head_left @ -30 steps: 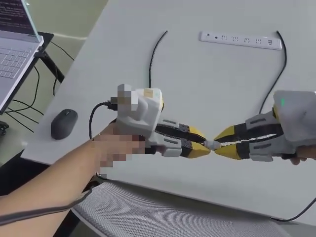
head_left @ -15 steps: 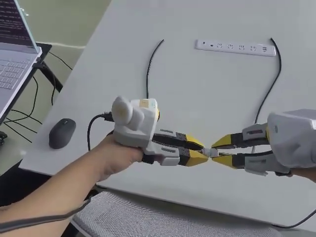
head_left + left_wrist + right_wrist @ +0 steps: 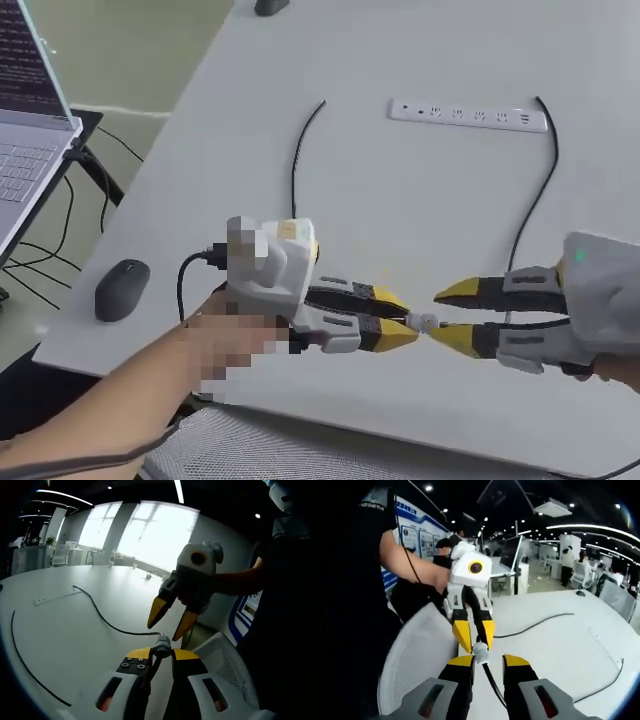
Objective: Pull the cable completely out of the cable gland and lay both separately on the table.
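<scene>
A small grey cable gland is held in the air over the white table's near edge. My left gripper is shut on it, and in the left gripper view the gland sits between that gripper's yellow tips. My right gripper faces it from the right with its jaws apart, just off the gland. In the right gripper view the gland is pinched by the left gripper. A black cable runs from it down between the right gripper's open jaws.
A white power strip lies at the back of the table, with a black lead running toward me. Another black cable lies mid-table. A mouse sits at the left corner, a laptop beyond it, a mesh chair below.
My right gripper's jaws have opened and it has backed slightly to the right. The left gripper still holds the gland in about the same place.
</scene>
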`<state>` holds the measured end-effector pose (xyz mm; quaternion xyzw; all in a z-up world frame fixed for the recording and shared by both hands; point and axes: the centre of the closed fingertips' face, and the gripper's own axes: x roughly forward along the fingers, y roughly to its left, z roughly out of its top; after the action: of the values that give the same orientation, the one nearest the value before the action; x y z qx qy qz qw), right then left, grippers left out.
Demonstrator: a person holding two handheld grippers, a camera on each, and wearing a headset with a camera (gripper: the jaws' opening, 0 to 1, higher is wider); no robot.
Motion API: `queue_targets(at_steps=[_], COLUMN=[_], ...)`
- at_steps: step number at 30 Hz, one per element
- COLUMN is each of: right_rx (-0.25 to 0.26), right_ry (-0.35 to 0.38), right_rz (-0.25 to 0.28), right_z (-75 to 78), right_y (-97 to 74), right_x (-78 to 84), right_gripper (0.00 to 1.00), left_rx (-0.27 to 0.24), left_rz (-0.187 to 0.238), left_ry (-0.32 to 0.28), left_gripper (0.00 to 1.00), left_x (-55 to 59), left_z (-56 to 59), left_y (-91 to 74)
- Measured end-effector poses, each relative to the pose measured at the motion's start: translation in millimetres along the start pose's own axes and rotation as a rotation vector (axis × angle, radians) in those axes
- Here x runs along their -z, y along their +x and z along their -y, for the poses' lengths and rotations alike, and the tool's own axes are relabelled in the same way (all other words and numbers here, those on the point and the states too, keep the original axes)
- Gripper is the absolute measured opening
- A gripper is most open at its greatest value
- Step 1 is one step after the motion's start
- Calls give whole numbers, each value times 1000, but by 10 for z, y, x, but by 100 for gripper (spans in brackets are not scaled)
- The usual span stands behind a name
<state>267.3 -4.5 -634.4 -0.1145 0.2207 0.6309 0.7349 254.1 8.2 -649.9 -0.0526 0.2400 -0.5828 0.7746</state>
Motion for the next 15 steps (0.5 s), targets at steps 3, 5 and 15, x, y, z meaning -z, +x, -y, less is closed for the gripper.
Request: queue_targets(at_steps=[3,5,15], right_rx=[113,136,236], right_ry=[-9,3,-139], right_rz=[-16,-31,-103], right_z=[121,111,98], right_y=[-97,-102,3], right_x=[54,94,135], right_gripper=[24,30,15], left_rx=[-16,-26,-20], left_rz=[17,46,16], left_ry=[15,26,67], left_gripper=[15,15,15], left_x=[-71,-141,-159], left_z=[-33,-62,-98], left_y=[-35,-53,-38])
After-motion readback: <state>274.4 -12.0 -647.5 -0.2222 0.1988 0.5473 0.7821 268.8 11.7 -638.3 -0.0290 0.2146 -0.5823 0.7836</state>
